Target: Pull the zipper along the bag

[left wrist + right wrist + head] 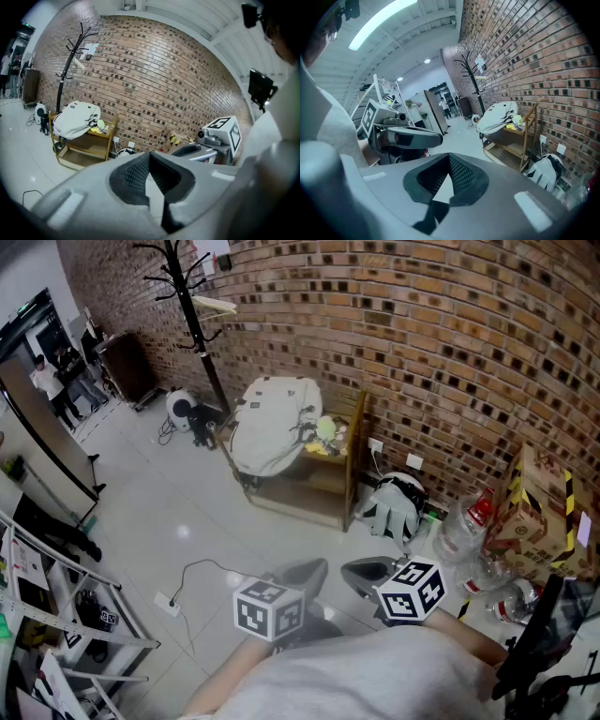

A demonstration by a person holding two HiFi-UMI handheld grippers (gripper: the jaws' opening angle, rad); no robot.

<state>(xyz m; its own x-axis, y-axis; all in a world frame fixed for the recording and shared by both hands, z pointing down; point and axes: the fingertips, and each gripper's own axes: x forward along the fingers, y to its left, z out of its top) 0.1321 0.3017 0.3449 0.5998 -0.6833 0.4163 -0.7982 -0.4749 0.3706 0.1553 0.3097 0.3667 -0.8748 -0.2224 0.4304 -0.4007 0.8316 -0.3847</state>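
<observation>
Resting on top of a wooden shelf unit (352, 474) against the brick wall (422, 324), the white bag (272, 423) is located at 12 o'clock in the head view, well apart from both grippers. Its zipper is too small to be made out. A yellow-green item (326, 427) is seated just beside the bag at its 3 o'clock. A black coat stand (192, 310) is positioned at the bag's 10 o'clock, and a small white round device (178, 407) on the floor at its 9 o'clock. A second white bag (398, 504) is slumped on the floor at the shelf unit's 4 o'clock, below a wall socket (412, 462). Farther toward 4 o'clock, clear plastic bottles (464, 526) and a cardboard box (539, 507) marked with yellow-black tape are grouped near the wall. A stretch of pale floor (169, 512) separates the shelf unit from the grippers. A white plug (167, 603) with a thin cable is laid on it at the left gripper's 9 o'clock.

The left gripper (314, 568) and the right gripper (352, 570) are held side by side at 6 o'clock, near the person's body. In each gripper view the jaws are pressed together with nothing pinched between them.
</observation>
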